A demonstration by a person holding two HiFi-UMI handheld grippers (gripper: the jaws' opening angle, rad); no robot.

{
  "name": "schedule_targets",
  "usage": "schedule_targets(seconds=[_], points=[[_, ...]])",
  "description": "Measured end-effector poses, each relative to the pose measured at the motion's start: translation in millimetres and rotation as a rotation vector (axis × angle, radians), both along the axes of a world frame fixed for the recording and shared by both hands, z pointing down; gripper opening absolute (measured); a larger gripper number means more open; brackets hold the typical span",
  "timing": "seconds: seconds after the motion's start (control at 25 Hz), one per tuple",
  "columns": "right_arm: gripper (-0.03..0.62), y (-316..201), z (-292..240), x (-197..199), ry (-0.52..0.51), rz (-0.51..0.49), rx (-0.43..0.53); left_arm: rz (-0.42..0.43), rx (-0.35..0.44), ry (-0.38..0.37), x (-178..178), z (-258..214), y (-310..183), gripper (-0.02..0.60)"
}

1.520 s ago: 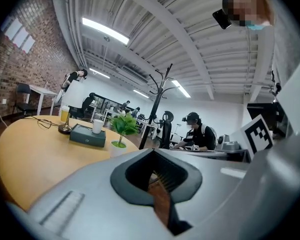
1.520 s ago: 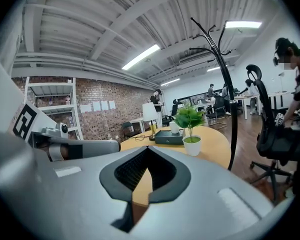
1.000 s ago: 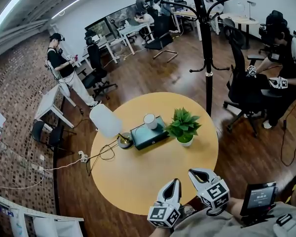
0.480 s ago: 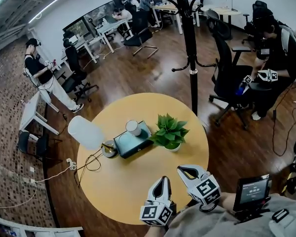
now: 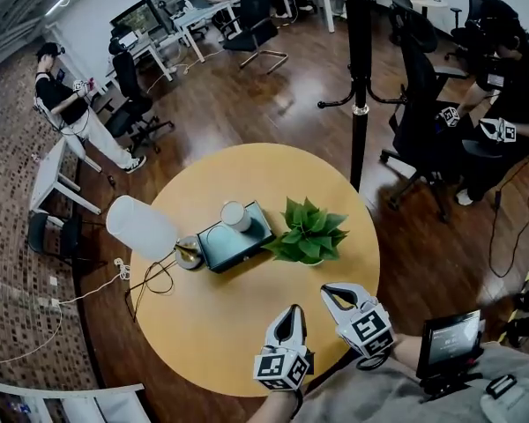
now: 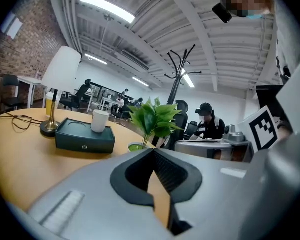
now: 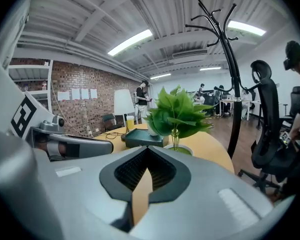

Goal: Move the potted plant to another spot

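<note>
One round yellow wooden table (image 5: 238, 324), with one black coat stand (image 5: 360, 104) on the floor just past its far right edge. On top: one white-shaded lamp (image 5: 141, 227) trailing a looped black cable (image 5: 154, 276), one flat dark green box (image 5: 234, 243) carrying one white cup (image 5: 234, 216), and one leafy green potted plant (image 5: 307, 233) in a small white pot, just right of the box and near the right rim. Broad bare tabletop across the near half, where two grey grippers hover by the near edge: left gripper (image 5: 294, 309) and right gripper (image 5: 327, 289), side by side, apart from the plant, both with jaws pressed together on nothing.
</note>
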State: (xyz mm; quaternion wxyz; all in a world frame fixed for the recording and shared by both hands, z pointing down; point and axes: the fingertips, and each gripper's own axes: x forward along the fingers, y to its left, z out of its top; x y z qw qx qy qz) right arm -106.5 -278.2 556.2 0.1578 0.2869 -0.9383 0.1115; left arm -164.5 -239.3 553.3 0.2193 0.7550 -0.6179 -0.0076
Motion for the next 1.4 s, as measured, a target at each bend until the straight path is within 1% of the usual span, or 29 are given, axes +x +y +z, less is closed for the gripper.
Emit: schedule_targets(seconds=[0.16, 0.36, 0.64, 0.88, 0.96, 1.04, 1.12, 1.16, 1.28, 1.4], points=[[0.005, -16, 36, -5, 0.045, -0.020, -0.023, -0.013, -0.058, 0.005, -3, 36, -18, 0.002], [0.006, -25, 58, -8, 0.076, -0.032, -0.061, -0.018, -0.108, 0.013, -5, 54, -28, 0.002], [0.006, -49, 92, -6, 0.103, -0.040, -0.058, -0.032, -0.139, 0.012, -5, 84, -46, 0.002], [0.008, -72, 111, -3, 0.116, -0.050, -0.019, -0.039, -0.161, 0.005, -7, 104, -60, 0.002], [0.028, -78, 117, -1, 0.115, -0.058, -0.019, -0.039, -0.164, 0.002, -7, 109, -65, 0.002], [0.033, -82, 120, 0, 0.115, -0.066, -0.023, -0.041, -0.168, 0.000, -7, 113, -68, 0.002], [0.064, -85, 124, -2, 0.112, -0.091, -0.027, -0.044, -0.174, -0.003, -8, 116, -71, 0.002], [0.103, -85, 125, -3, 0.112, -0.110, -0.028, -0.046, -0.177, -0.005, -8, 118, -73, 0.002], [0.252, -89, 129, -8, 0.123, -0.160, -0.016, -0.053, -0.188, -0.007, -9, 121, -75, 0.002], [0.352, -96, 136, -15, 0.131, -0.193, 0.006, -0.066, -0.194, -0.009, -14, 125, -76, 0.002]])
